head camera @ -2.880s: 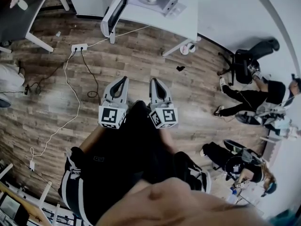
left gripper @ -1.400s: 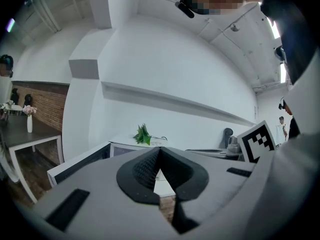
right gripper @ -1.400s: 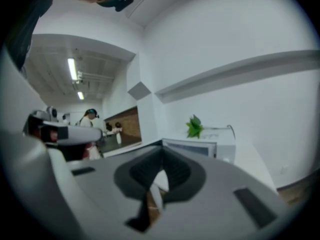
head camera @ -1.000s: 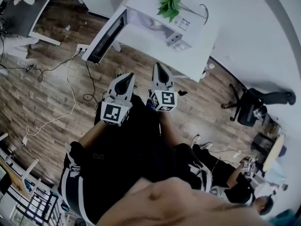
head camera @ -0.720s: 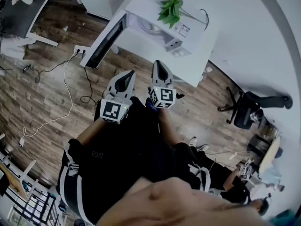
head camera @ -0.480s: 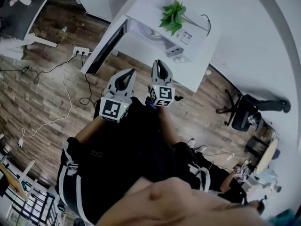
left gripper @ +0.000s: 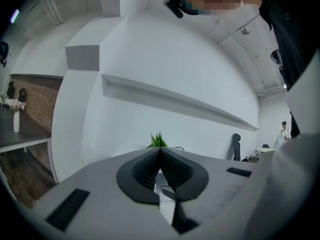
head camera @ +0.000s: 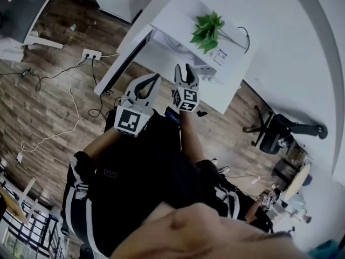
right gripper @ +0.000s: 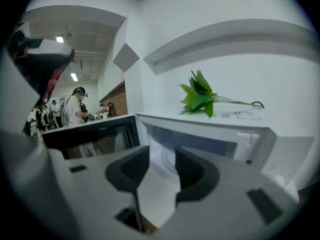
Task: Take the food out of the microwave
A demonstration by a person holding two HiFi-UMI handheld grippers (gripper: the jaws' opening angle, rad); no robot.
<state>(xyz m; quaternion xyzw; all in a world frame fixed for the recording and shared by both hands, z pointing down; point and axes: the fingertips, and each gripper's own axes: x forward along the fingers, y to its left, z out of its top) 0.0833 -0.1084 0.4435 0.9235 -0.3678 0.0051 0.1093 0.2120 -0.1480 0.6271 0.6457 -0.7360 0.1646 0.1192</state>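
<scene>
A white microwave (head camera: 215, 55) stands on a white table (head camera: 237, 85), its door (head camera: 125, 58) swung open to the left. My right gripper (head camera: 186, 69) is just in front of the open cavity. Its jaws are opening and nothing is between them. In the right gripper view the cavity (right gripper: 165, 149) shows pale through the gap of that gripper (right gripper: 162, 154), and I cannot make out the food inside. My left gripper (head camera: 152, 79) is shut and empty, beside the door. In its own view the left gripper (left gripper: 159, 150) has its tips touching.
A green plant (head camera: 207, 30) lies on top of the microwave. A power strip (head camera: 90, 53) and cables lie on the wooden floor at the left. An office chair (head camera: 280, 131) stands at the right. People (right gripper: 77, 104) stand far off in the right gripper view.
Both grippers have moved forward to the microwave, which now looms closer. The right gripper has dipped toward the cavity and its jaws have parted. The left gripper stays shut.
</scene>
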